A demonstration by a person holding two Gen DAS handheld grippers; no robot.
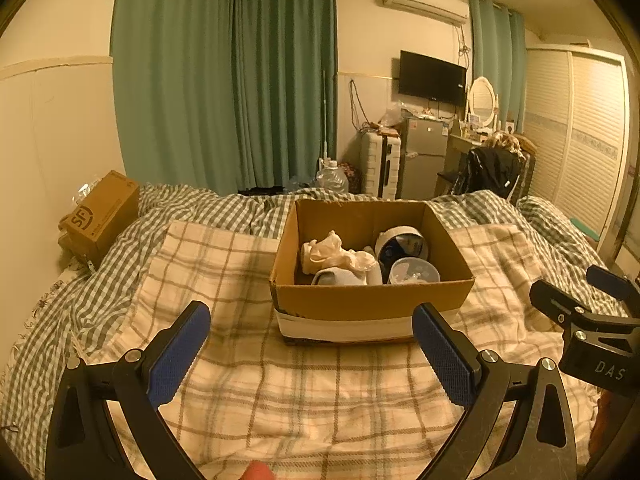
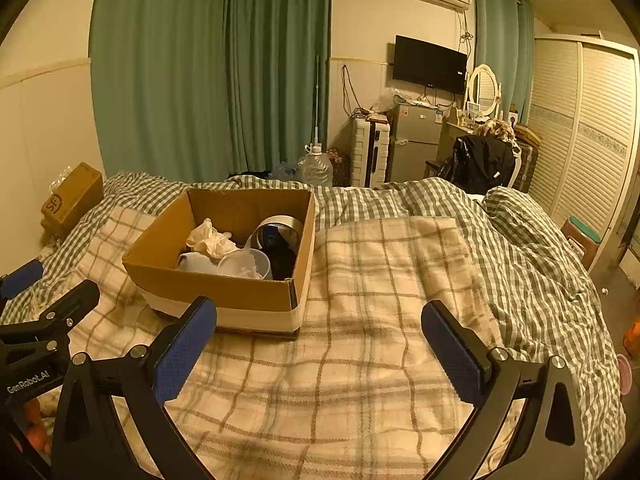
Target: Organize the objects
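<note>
left gripper [image 1: 311,326]: jaws wide apart, holding nothing, above blanket [image 1: 320,392] | right gripper [image 2: 319,324]: jaws wide apart, holding nothing | box [image 1: 372,296]: open, upright on blanket on bed [image 1: 120,240], ahead of both grippers | in box: crumpled cloth [image 1: 334,254], cup [image 1: 338,278], bowl [image 1: 414,271], round container [image 1: 402,242]

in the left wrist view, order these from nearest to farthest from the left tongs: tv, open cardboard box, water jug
1. open cardboard box, on the bed just ahead of the left tongs
2. water jug, on the floor past the bed's far edge
3. tv, on the back wall, right
</note>
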